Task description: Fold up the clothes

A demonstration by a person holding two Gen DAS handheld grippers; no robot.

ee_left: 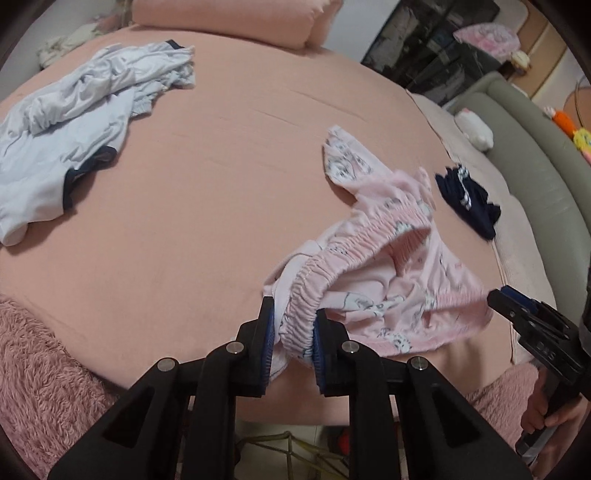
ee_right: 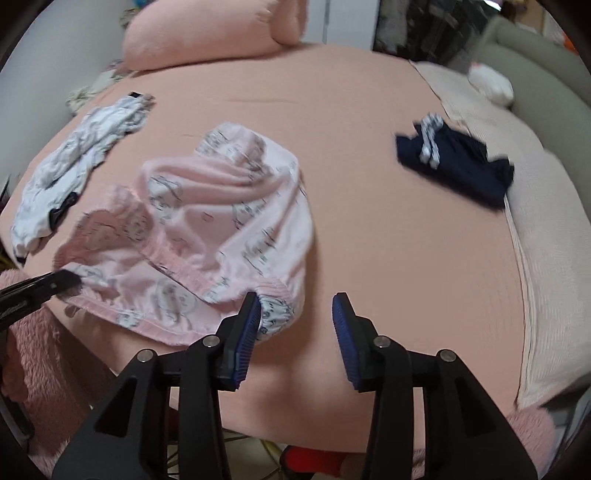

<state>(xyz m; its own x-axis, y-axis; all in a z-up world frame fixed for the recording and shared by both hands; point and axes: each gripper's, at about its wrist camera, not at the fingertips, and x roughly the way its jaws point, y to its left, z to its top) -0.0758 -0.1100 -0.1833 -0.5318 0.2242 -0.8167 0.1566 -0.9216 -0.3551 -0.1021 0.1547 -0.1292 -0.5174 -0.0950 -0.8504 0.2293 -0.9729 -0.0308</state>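
Pink printed shorts (ee_left: 384, 280) lie crumpled near the front edge of a bed (ee_left: 207, 192) covered in a smooth salmon sheet. Their soft cotton carries grey cartoon figures, and the waistband is gathered into tight elastic ruffles. The left gripper (ee_left: 293, 339), black with ribbed blue pads, is clamped on that waistband, with bunched fabric filling the narrow gap between its fingers. The right gripper (ee_right: 295, 332) stands partly open over bare sheet; a rounded fold of the shorts touches the outside of its left finger, while nothing lies between the pads. In the left wrist view a hand (ee_left: 554, 417) grips the right tool's handle at the frame's edge. A pale blue-white garment (ee_left: 70, 136) with dark navy trim lies rumpled at the far left of the bed. A small navy garment (ee_right: 454, 162) with a white drawstring sits folded at the right, next to a pale ribbed blanket (ee_right: 535, 229). A plump pink pillow (ee_right: 207, 33) rests at the head, and a fuzzy pink throw (ee_left: 40, 369) drapes over the near corner.
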